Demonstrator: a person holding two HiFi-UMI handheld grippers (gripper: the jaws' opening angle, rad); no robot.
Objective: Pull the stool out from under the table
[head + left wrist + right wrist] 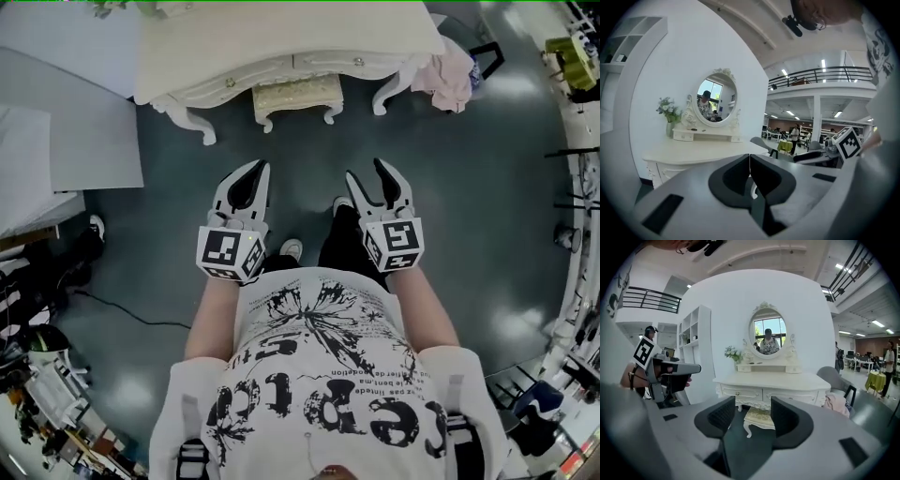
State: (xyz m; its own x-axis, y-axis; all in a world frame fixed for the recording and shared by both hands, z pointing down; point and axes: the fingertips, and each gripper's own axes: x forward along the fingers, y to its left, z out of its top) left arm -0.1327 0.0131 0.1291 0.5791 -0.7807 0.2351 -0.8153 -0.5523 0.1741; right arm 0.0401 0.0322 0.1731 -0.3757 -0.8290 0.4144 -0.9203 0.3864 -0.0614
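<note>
Left hand-held gripper (251,176) hangs over the dark floor (169,225), its jaws closed tip to tip on nothing, well short of the furniture. Beyond it, in the middle, the stool (295,94) stands tucked under the white counter (281,47). Only the near edge of its patterned cushion and two curved legs show past the counter's front. To the right, the right hand-held gripper (367,173) has its jaws wide apart and empty; its own view frames the stool between them, but far off and untouched. Further right, a pink cloth (452,75) hangs by the counter's corner.

I judge the task barely begun: neither gripper has reached the stool, so the approach, the grip and the whole pull toward the near side remain. The person's shirt (319,375) carries large black letters, but they are inverted and distorted from above and I cannot read them surely. The marker cubes bear only square patterns.
</note>
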